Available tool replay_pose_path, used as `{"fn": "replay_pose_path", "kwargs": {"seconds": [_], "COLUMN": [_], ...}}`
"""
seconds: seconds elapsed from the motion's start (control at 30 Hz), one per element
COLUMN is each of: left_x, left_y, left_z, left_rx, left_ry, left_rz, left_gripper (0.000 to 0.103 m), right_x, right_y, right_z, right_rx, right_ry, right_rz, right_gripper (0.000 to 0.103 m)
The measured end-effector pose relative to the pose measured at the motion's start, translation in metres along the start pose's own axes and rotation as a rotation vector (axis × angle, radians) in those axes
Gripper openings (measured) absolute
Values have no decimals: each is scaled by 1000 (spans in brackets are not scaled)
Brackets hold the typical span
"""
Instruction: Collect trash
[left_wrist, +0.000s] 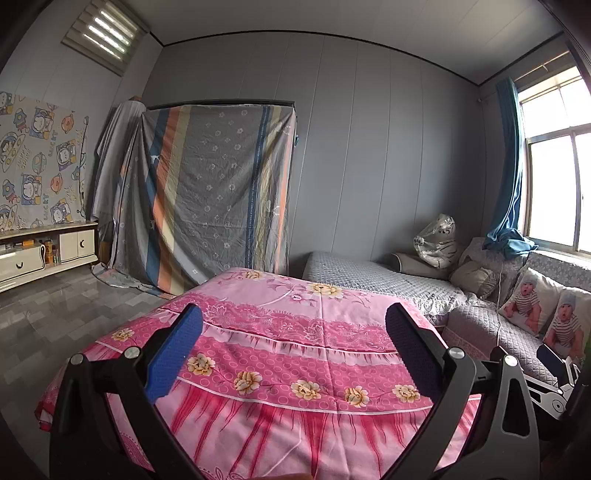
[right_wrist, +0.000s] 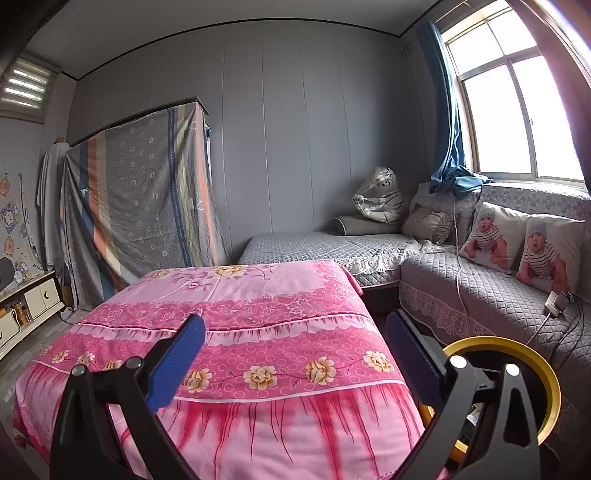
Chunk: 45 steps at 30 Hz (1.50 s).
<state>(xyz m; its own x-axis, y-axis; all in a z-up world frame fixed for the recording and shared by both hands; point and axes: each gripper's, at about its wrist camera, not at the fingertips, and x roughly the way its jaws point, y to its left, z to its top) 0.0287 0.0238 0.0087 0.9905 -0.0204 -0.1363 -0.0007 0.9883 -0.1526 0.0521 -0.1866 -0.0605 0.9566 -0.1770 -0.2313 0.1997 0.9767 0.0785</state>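
My left gripper (left_wrist: 293, 325) is open and empty, held above the near part of a table covered with a pink flowered cloth (left_wrist: 295, 332). My right gripper (right_wrist: 295, 334) is open and empty above the same pink cloth (right_wrist: 240, 314), near its right side. A round bin with a yellow rim (right_wrist: 517, 345) stands low at the right, between the table and the sofa, partly hidden behind my right finger. No loose trash shows on the cloth. The other gripper (left_wrist: 554, 373) shows at the right edge of the left wrist view.
A grey quilted corner sofa (right_wrist: 480, 291) with two baby-print cushions (right_wrist: 517, 243) runs along the right under the window. A charger and cables (right_wrist: 556, 304) lie on its seat. A cloth-draped wardrobe (left_wrist: 214, 192) stands at the back. A white low cabinet (left_wrist: 44, 254) lines the left wall.
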Motion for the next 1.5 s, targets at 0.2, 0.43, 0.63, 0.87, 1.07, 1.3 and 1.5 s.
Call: {"fn": "replay_pose_path", "kwargs": {"seconds": [0.2, 0.43, 0.63, 0.87, 1.07, 1.3, 1.5], "left_x": [3, 4, 6, 6, 6, 9, 10], "left_y": [-1, -4, -5, -7, -8, -9, -8], "left_z": [0, 0, 0, 0, 0, -1, -1], "left_rx": [-1, 9, 8, 16, 16, 20, 19], "left_ry": [8, 10, 19, 21, 25, 32, 35], "left_rz": [-5, -12, -23, -28, -34, -42, -44], "left_gripper": [95, 95, 95, 95, 95, 95, 95], "right_x": [3, 6, 7, 10, 11, 13, 13], "right_y": [-2, -5, -6, -6, -7, -8, -8], "right_z": [-2, -3, -4, -6, -6, -9, -10], "right_rx": [5, 14, 18, 26, 30, 34, 36], "right_ry": [15, 24, 29, 39, 40, 55, 59], "right_rz": [-4, -9, -11, -15, -18, -20, -24], "right_gripper": [95, 95, 95, 95, 95, 95, 95]}}
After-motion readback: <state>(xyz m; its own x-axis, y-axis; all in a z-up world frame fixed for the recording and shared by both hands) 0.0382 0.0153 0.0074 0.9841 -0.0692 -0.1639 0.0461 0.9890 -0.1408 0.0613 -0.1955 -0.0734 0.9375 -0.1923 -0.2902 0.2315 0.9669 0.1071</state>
